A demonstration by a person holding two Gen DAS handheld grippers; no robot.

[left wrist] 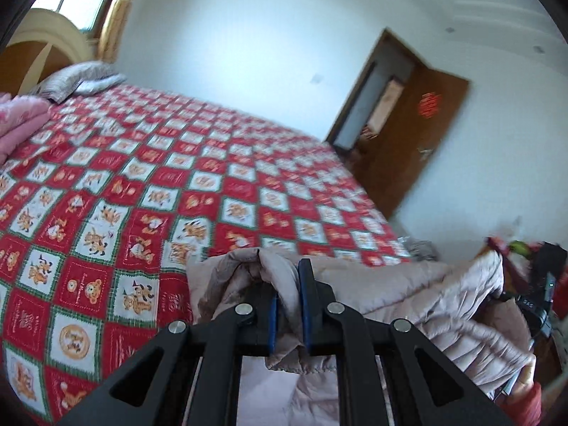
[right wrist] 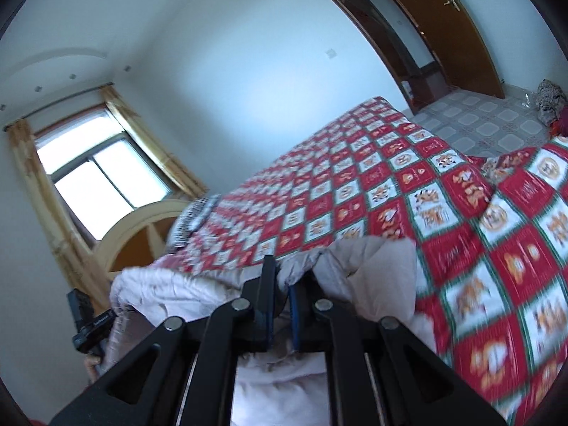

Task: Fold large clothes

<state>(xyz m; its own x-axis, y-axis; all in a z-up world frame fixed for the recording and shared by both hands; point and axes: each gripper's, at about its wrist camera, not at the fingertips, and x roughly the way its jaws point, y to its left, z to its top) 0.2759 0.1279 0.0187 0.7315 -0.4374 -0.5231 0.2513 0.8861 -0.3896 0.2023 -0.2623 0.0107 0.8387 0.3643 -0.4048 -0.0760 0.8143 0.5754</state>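
Above the near edge of the bed, a pale beige quilted puffer jacket hangs stretched between both grippers. Left gripper is pinched tight on a bunched fold of the jacket; right gripper likewise clamps another bunched edge of it. Behind lies the red-and-white checked cartoon bedspread, with a grey pillow at the wooden headboard and an open brown door beyond.

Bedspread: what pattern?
Red and white checks with cartoon animals, green plaid borders on the bedspread; clearest in the left wrist view.
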